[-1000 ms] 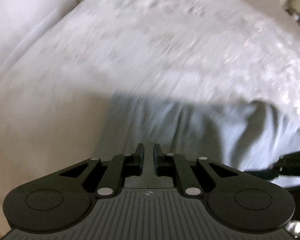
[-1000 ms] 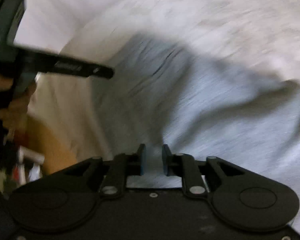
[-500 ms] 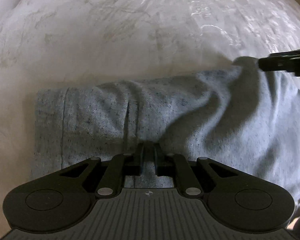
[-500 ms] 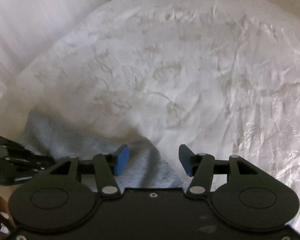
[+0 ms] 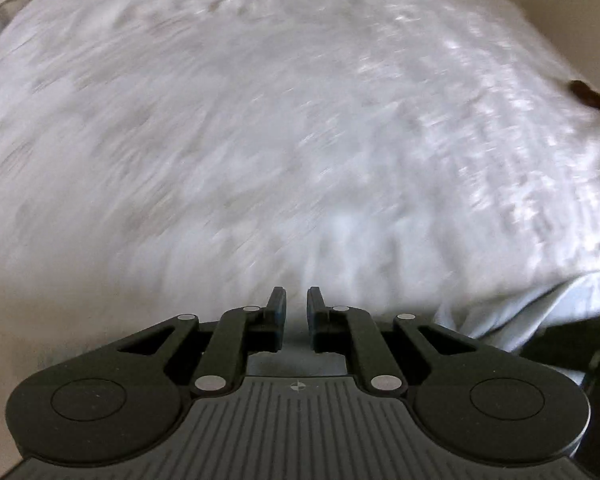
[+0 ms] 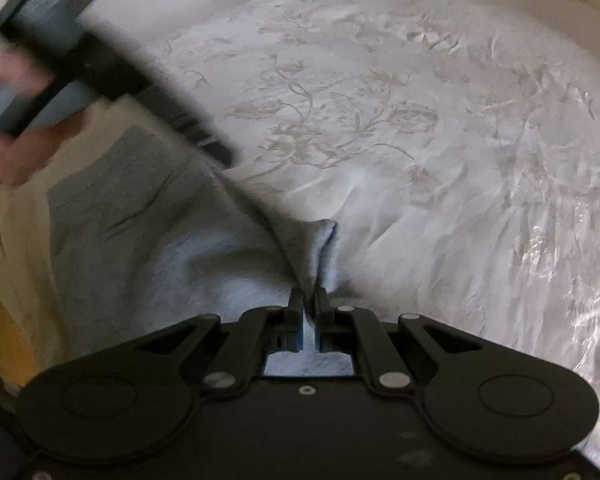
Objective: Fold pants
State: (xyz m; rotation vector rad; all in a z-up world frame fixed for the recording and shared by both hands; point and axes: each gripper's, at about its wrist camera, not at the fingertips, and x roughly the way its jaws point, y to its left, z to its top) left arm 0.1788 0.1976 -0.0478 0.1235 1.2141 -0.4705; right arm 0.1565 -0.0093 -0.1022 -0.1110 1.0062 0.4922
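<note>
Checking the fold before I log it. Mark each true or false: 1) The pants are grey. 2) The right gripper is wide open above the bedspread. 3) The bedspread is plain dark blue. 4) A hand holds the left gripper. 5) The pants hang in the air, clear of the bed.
1) True: the pants are grey.
2) False: the right gripper is shut on a bunched fold of the pants; its jaws have just been closing.
3) False: the bedspread is white with a pale floral pattern.
4) True: a hand grips the left gripper, blurred in the right wrist view.
5) False: they lie on the bed.
</note>
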